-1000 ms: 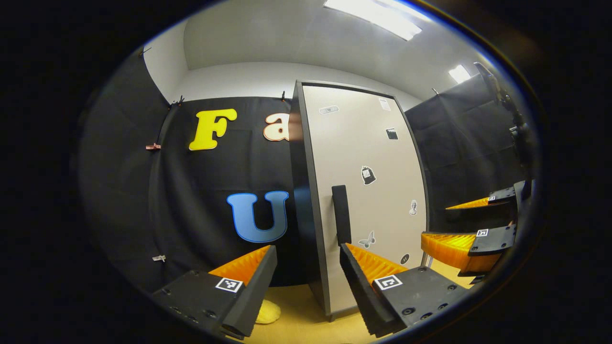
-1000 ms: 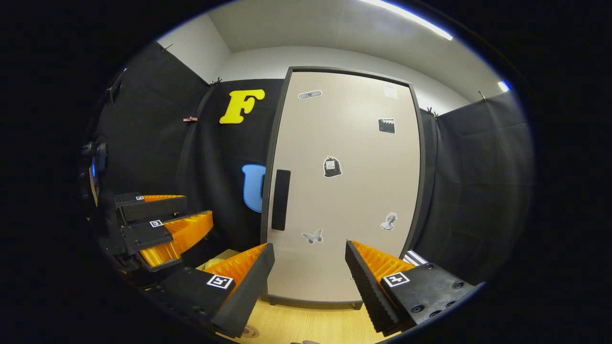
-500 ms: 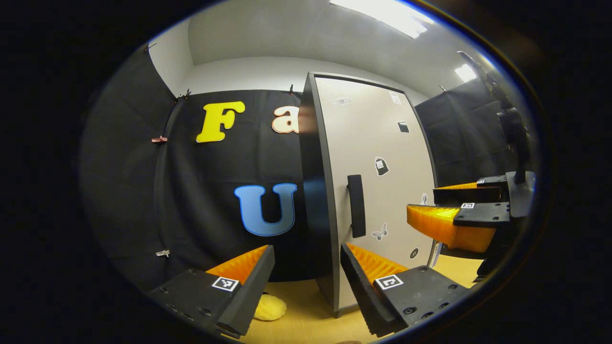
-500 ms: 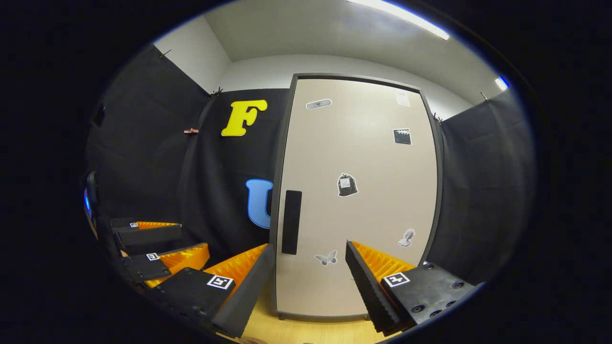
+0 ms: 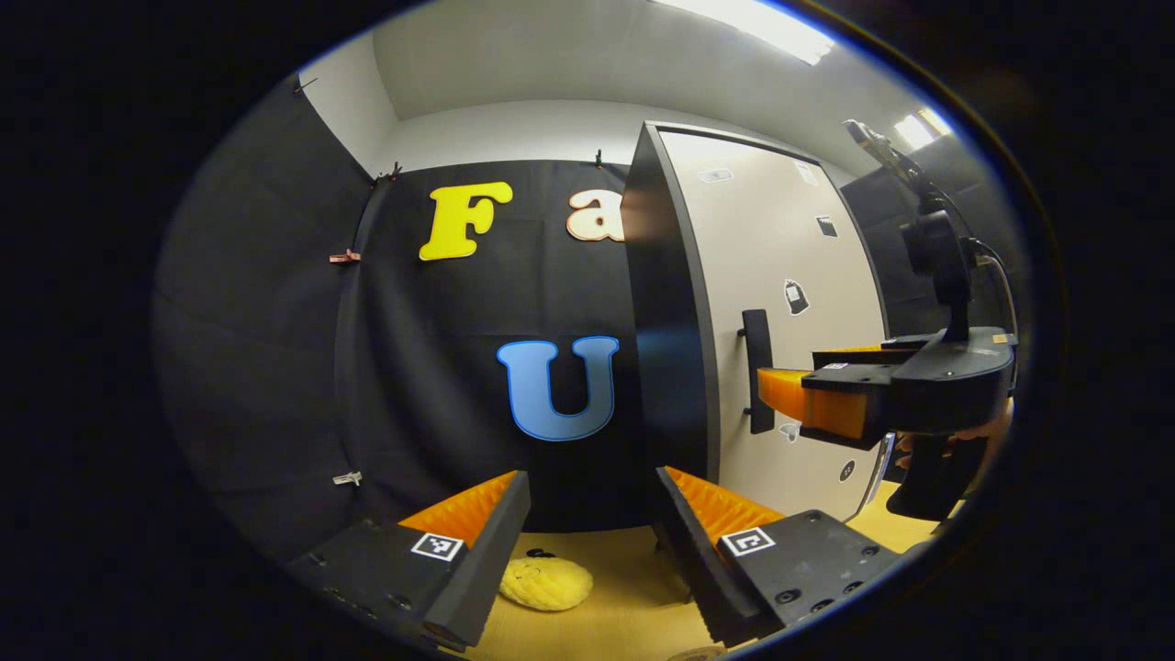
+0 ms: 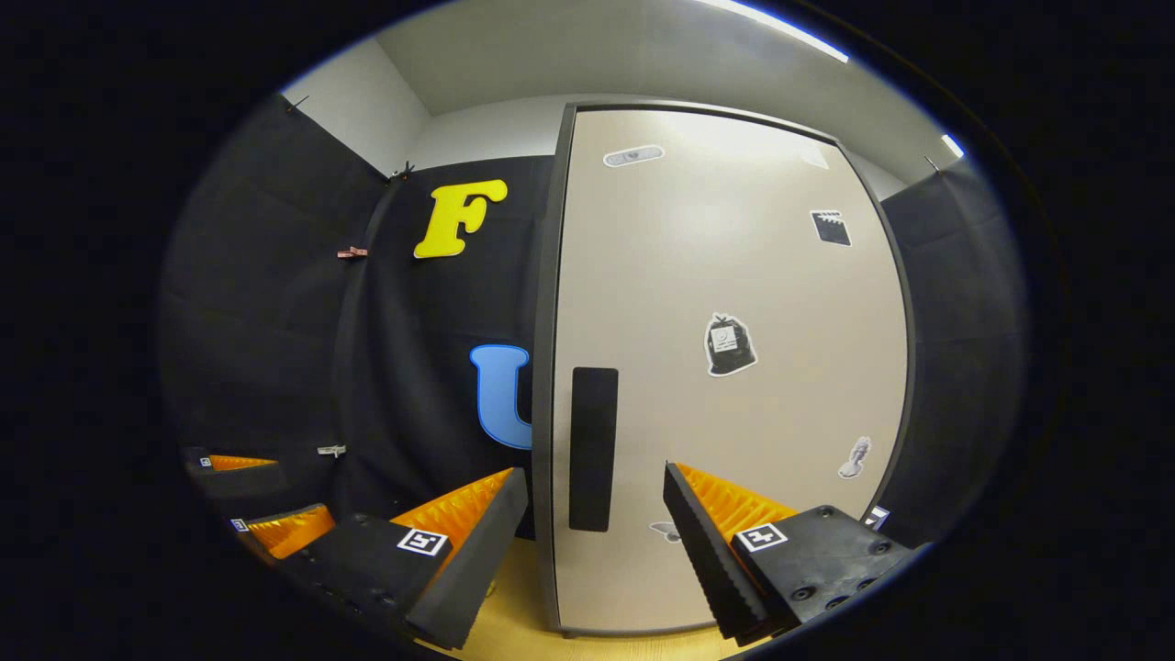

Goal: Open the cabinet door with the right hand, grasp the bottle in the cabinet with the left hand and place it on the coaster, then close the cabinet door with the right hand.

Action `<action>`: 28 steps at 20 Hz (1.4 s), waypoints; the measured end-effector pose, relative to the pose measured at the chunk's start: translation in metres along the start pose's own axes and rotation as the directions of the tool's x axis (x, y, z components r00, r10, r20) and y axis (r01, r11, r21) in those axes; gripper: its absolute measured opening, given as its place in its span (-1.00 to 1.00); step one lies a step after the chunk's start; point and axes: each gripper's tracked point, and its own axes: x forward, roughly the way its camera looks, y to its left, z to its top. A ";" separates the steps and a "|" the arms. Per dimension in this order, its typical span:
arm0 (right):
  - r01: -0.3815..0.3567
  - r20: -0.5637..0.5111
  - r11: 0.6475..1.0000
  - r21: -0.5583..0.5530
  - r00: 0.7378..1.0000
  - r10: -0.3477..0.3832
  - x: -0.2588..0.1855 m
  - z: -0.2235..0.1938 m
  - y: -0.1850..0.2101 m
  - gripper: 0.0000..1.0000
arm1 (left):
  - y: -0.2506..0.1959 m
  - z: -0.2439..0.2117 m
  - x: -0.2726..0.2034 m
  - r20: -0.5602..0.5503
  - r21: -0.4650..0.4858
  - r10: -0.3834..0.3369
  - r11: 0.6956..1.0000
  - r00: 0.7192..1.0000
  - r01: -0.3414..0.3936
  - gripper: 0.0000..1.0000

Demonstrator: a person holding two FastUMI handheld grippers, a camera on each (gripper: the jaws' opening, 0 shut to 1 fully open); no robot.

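Standing upright on the wooden tabletop point(image 6: 523, 633), long axis vertical: tall cabinet point(image 5: 665, 303), dark side panel toward the left gripper view, pale cabinet door point(image 6: 734, 275) facing the right gripper view square on. Door flush in its dark frame, closed. Dark bar handle point(image 6: 593, 448) set vertical near the door's left edge, running parallel to that edge. Stickers point(image 6: 730, 345) dotted over the door face.

Hovering in front of the door: right gripper point(image 6: 595, 532), fingers spread wide, nothing between them, handle lined up in the gap but still apart from both fingers. Seen from the left gripper view as well, right gripper point(image 5: 769, 390) level with the handle point(image 5: 756, 370), fingertip just beside the bar, contact impossible to judge; held by a hand point(image 5: 955, 441) partly hidden behind its body.

Held lower and off to the cabinet's dark side: left gripper point(image 5: 592, 542), fingers parted, empty, pointing at the black cloth wall and the cabinet's front corner. Also glimpsed low at the left edge of the right gripper view, left gripper point(image 6: 266, 500), well apart from the door.

Lying on the tabletop between the left gripper's fingers in its own view: small yellow fuzzy round object point(image 5: 547, 582), near the cabinet's foot. Nature of that object unclear. Bottle presumably behind the shut door, so its whereabouts cannot be told.
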 end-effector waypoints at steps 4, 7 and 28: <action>0.016 -0.014 1.000 0.010 1.000 -0.016 0.026 -0.010 0.003 0.92 | 0.006 0.003 0.004 0.028 0.020 -0.008 1.000 1.000 0.007 0.74; 0.052 -0.014 0.998 0.034 0.999 -0.051 0.038 -0.011 -0.002 0.90 | 0.001 0.002 0.009 0.027 0.017 -0.034 0.999 0.999 0.034 0.83; 0.033 -0.029 0.999 -0.011 0.999 -0.034 0.039 0.001 -0.004 -0.82 | 0.011 -0.010 0.016 -0.029 -0.037 -0.025 0.999 0.999 0.024 0.89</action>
